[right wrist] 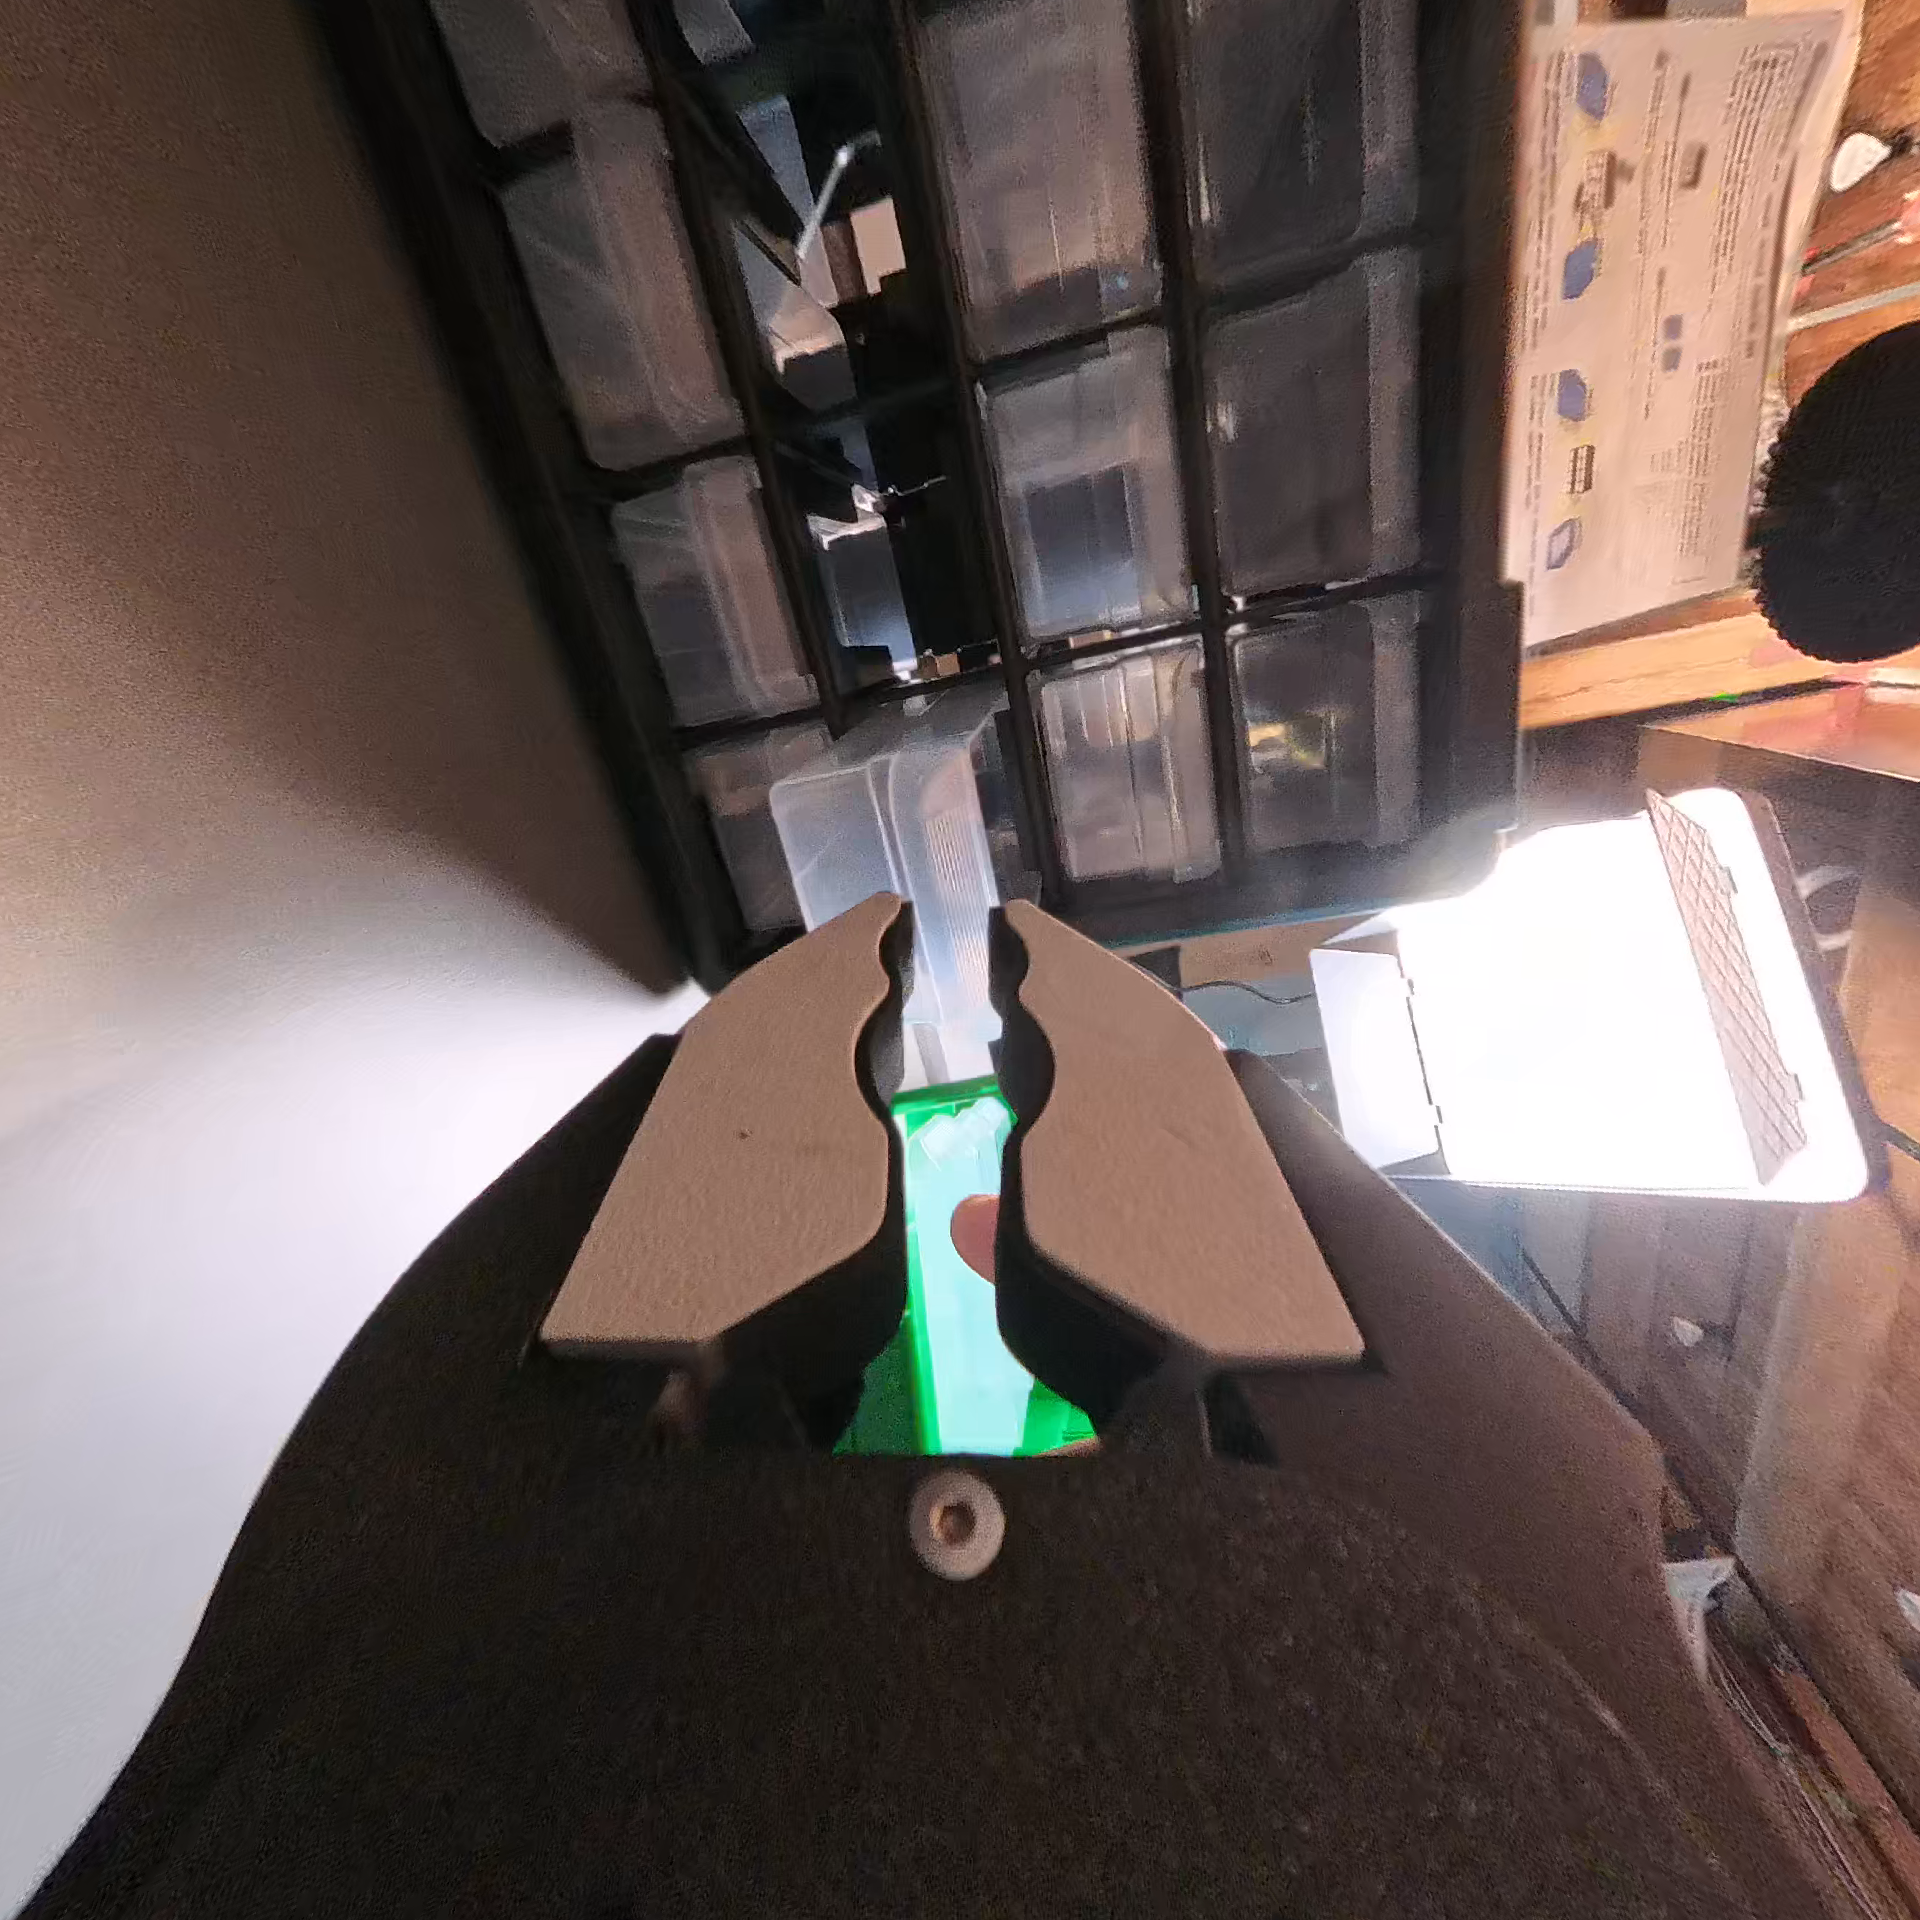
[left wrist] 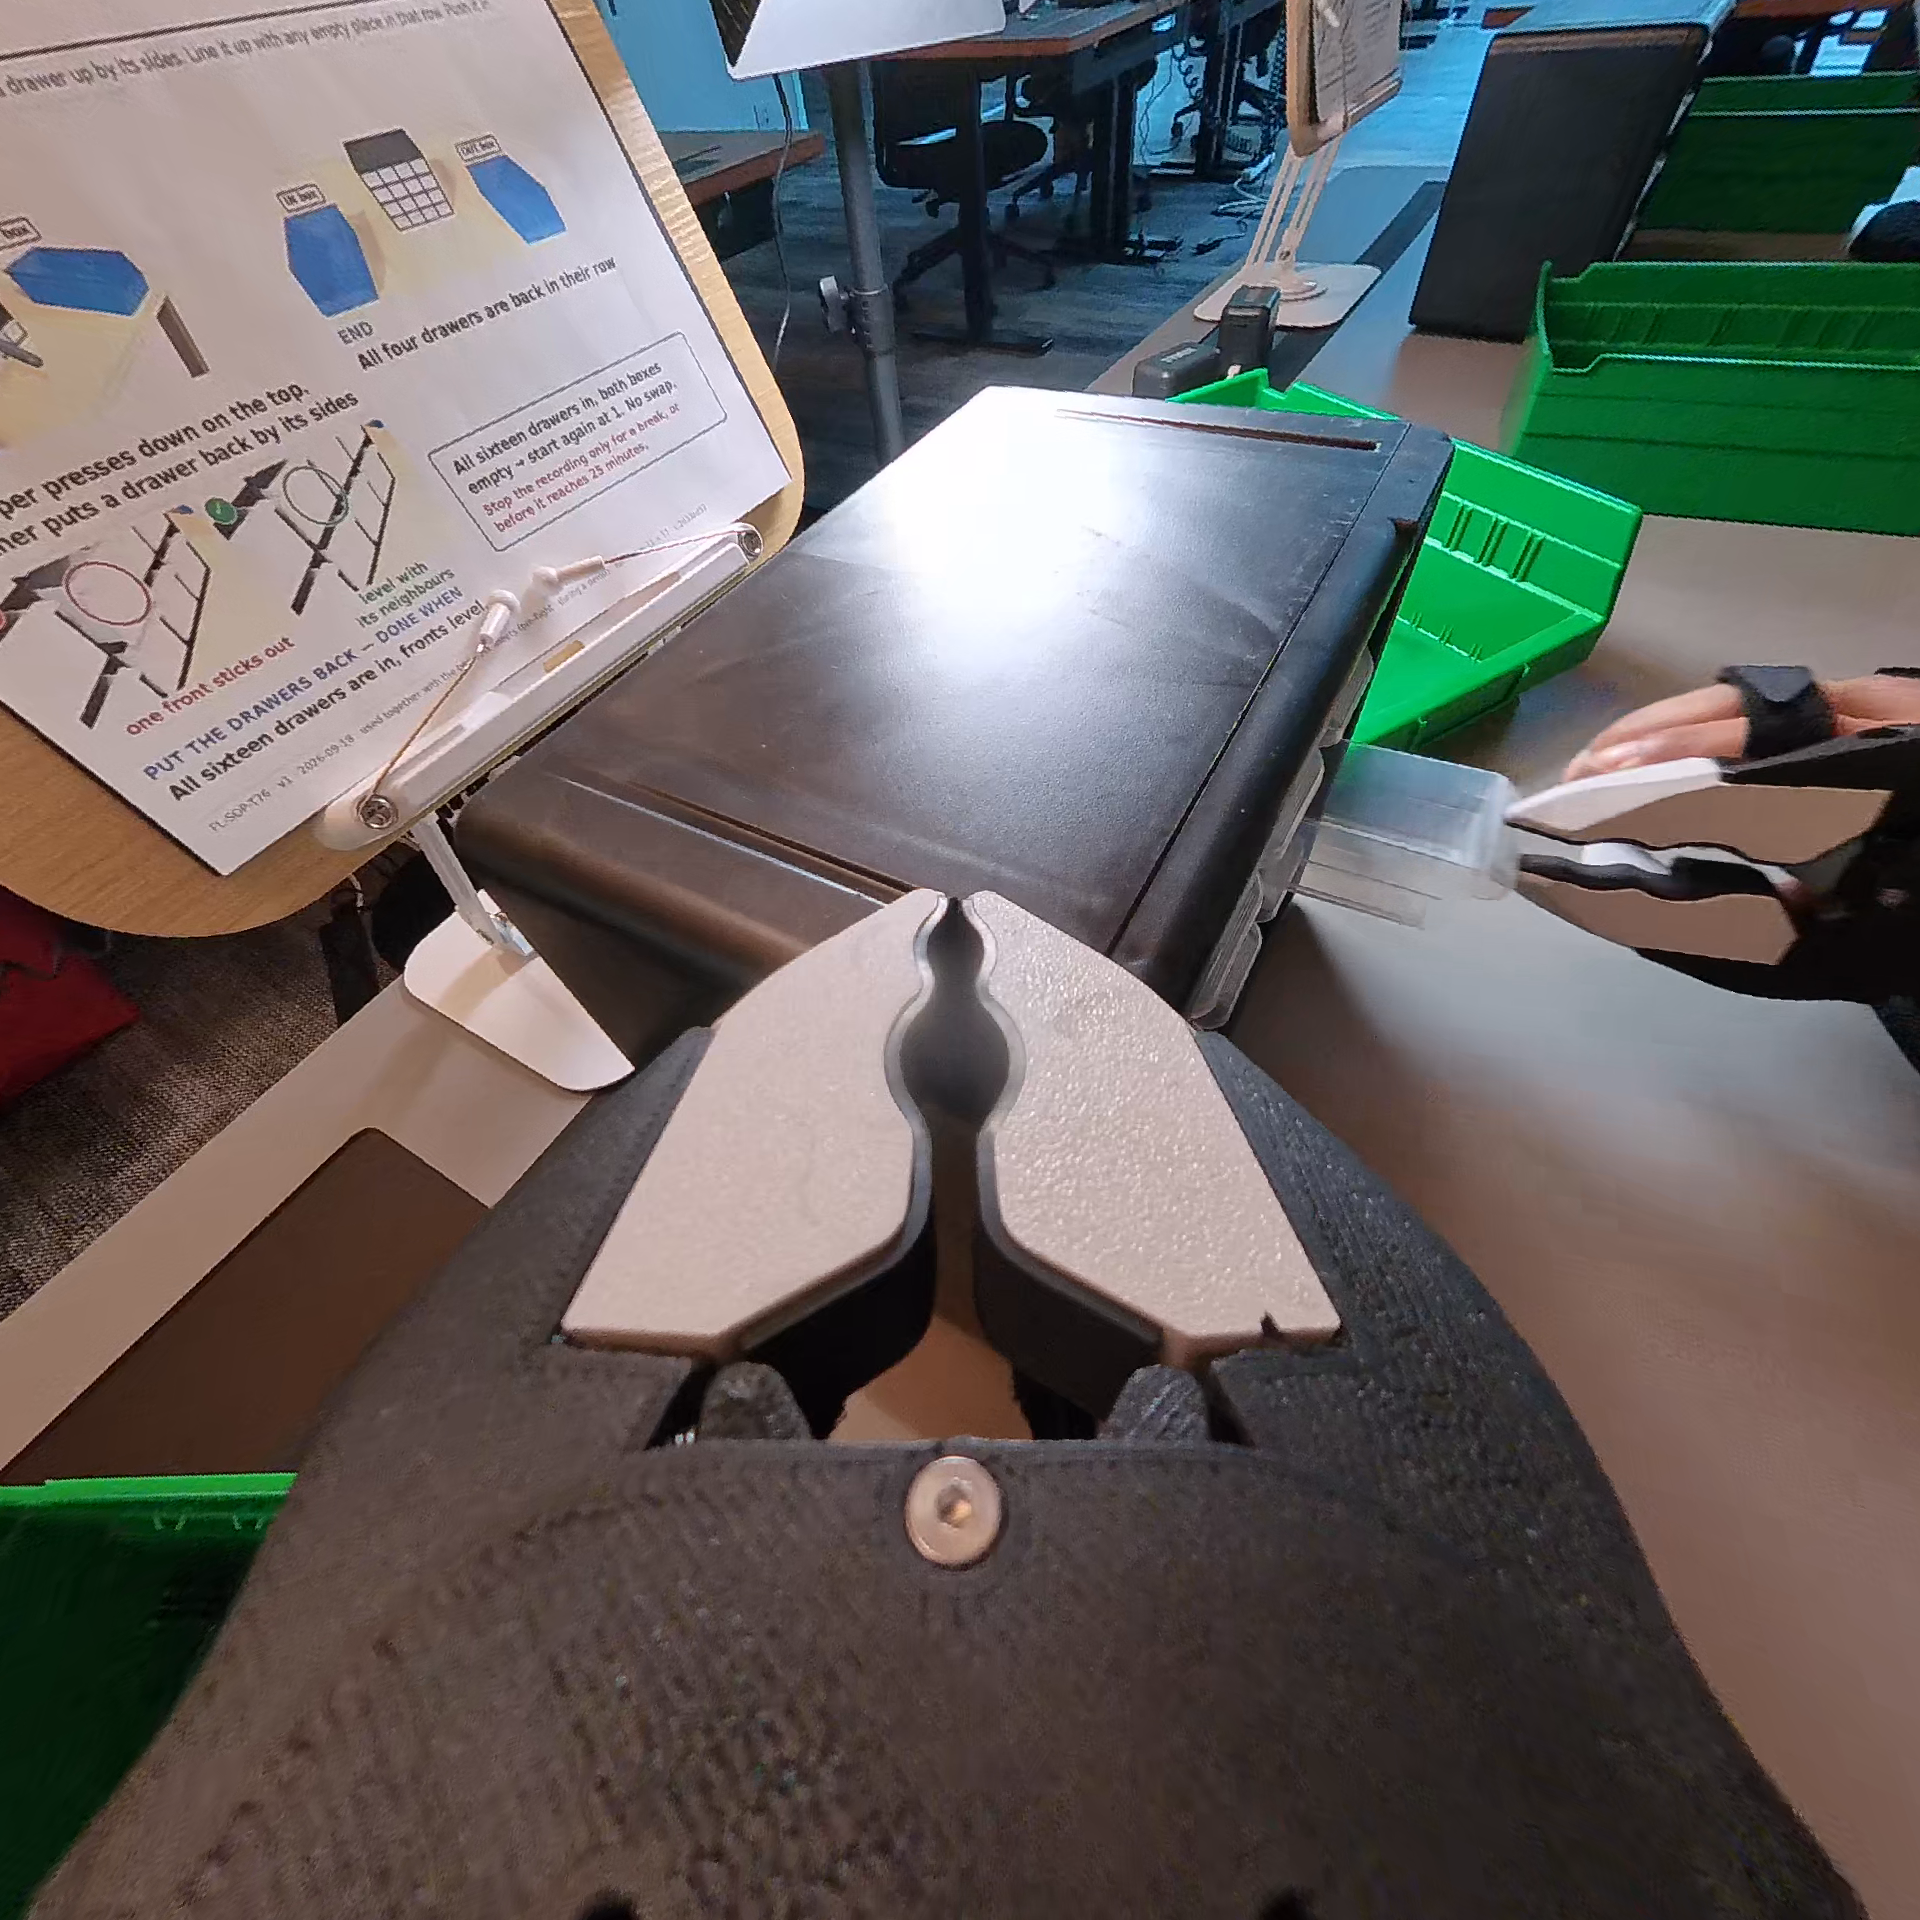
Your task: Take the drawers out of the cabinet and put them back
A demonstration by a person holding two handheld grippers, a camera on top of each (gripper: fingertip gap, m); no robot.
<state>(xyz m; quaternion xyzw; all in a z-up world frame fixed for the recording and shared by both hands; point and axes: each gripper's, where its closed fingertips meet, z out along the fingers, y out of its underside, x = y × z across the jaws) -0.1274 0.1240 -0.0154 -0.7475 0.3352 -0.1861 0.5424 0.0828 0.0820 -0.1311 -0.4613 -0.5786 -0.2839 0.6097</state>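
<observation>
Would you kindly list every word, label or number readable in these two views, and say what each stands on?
Printed sheet on the wooden board: legible text beside drawings; I do not copy its wording.
Same sheet in the right wrist view: too blurred to read.
Far sheet on another stand: too small to read.
Black cabinet and clear drawer: no writing visible.

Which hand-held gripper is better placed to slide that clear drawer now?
Right hand-held gripper: it already grips the clear drawer at the cabinet front. Left hand-held gripper is shut, empty, above the cabinet top.
</observation>
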